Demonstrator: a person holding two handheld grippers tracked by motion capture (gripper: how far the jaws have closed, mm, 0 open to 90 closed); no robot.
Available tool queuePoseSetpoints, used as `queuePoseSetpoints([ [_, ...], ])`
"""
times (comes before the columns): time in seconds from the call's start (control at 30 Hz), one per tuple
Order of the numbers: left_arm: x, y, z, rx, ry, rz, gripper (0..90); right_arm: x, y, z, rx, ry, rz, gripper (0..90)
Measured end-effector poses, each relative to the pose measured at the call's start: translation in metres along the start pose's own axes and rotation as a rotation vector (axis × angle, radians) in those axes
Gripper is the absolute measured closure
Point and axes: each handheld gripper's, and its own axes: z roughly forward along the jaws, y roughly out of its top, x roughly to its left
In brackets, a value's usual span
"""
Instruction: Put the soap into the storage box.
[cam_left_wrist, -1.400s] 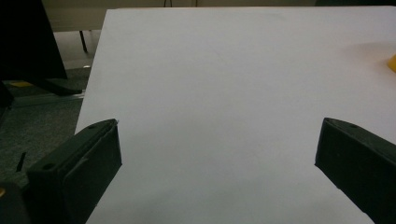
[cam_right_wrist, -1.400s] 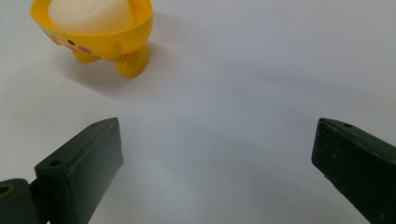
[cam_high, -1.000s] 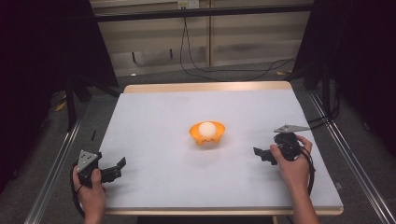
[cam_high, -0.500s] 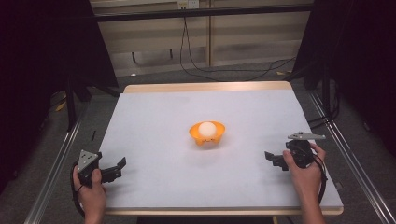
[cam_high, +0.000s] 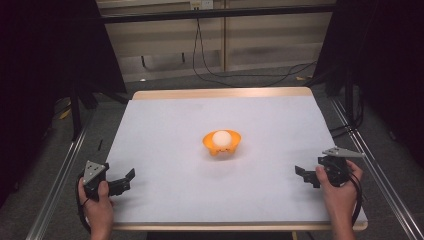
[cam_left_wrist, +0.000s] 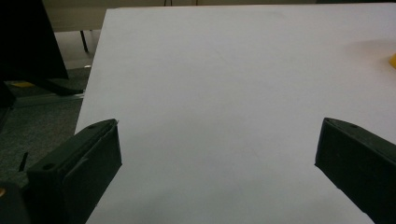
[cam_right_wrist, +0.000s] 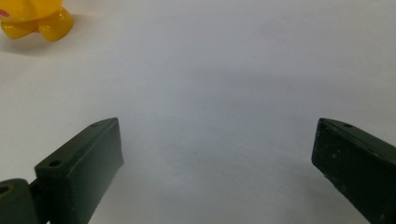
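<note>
Two grippers rest low at the near corners of the white-covered bench (cam_high: 165, 125), left gripper (cam_high: 125, 181) and right gripper (cam_high: 303, 175), fingers spread wide, nothing held. Orange footed plastic bowl (cam_high: 222, 143) with white ball (cam_high: 221, 138) sits mid-bench, well apart from both, likely the next reach.

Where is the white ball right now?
In the high view, the white ball sits in the orange plastic bowl at the middle of the white table, between both grippers.
</note>
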Motion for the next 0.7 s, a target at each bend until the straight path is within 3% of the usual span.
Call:
queuePoseSetpoints([
  [0.7,0.0,0.0,0.0,0.0,0.003,0.004,0.3,-0.026,-0.022,-0.03,-0.046,-0.048,0.051,1.8],
])
